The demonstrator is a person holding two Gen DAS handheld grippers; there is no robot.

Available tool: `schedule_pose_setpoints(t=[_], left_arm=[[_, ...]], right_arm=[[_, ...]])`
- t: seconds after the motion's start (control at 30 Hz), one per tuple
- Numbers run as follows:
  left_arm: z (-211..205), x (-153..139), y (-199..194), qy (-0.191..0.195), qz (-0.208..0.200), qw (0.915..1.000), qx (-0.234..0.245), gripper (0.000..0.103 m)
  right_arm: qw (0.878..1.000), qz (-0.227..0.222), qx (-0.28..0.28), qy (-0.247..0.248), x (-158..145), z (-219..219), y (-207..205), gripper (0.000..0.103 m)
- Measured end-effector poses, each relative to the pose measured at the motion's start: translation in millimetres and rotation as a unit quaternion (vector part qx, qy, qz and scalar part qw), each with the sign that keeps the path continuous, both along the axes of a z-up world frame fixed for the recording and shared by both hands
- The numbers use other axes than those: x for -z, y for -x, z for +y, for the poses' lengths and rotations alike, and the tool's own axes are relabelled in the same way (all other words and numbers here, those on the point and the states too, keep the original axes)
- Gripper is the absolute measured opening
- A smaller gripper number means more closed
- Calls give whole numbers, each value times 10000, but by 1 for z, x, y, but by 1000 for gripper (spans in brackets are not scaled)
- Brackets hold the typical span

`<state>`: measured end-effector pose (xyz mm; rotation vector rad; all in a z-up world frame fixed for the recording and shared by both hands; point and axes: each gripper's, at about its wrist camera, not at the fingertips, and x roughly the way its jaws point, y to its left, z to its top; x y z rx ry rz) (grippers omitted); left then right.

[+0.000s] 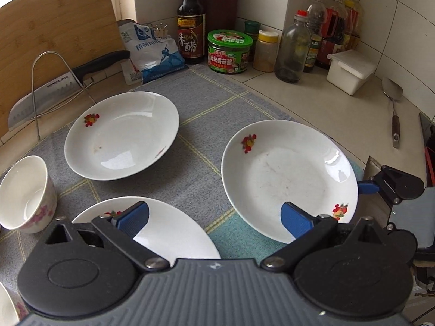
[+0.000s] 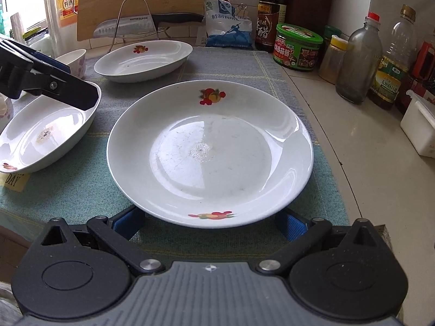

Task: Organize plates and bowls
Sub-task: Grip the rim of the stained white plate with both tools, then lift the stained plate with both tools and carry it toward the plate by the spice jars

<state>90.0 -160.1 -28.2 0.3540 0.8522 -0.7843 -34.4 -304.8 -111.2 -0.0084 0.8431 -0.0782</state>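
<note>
Three white plates with fruit prints lie on a grey-green cloth [image 1: 209, 168]. The far plate [image 1: 122, 135] also shows in the right wrist view [image 2: 144, 59]. The right plate [image 1: 288, 176] fills the right wrist view [image 2: 209, 152]. The near plate [image 1: 174, 233] lies under my left gripper [image 1: 214, 220], which is open above it; this plate shows at the left of the right wrist view [image 2: 46, 133]. My right gripper [image 2: 209, 225] is open at the near rim of the right plate, its fingers partly hidden under that rim. A white floral bowl [image 1: 25, 193] stands at the left.
A wire rack [image 1: 54, 87] with a knife [image 1: 43, 95] and a bamboo board stand at the back left. A salt bag [image 1: 155, 51], vinegar bottle [image 1: 190, 27], green jar [image 1: 229, 51], several bottles, a white box [image 1: 350, 70] and a spatula [image 1: 394, 108] line the back and right.
</note>
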Motion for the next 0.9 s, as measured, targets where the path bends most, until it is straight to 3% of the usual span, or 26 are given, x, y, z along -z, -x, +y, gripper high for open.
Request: schedule_pose_setpoints(t=[0.5, 0.67, 0.9], left_arm=[[-83, 21, -54, -203, 477, 9939, 972, 98], [-98, 33, -63, -355, 719, 9895, 1203, 79], [-113, 37, -68, -449, 817, 9851, 1442, 77]], right_arm=[[9969, -427, -662, -14, 5, -19, 8, 103], [9954, -462, -842, -24, 5, -23, 7, 103], [9940, -429, -1001, -40, 5, -27, 5, 103]])
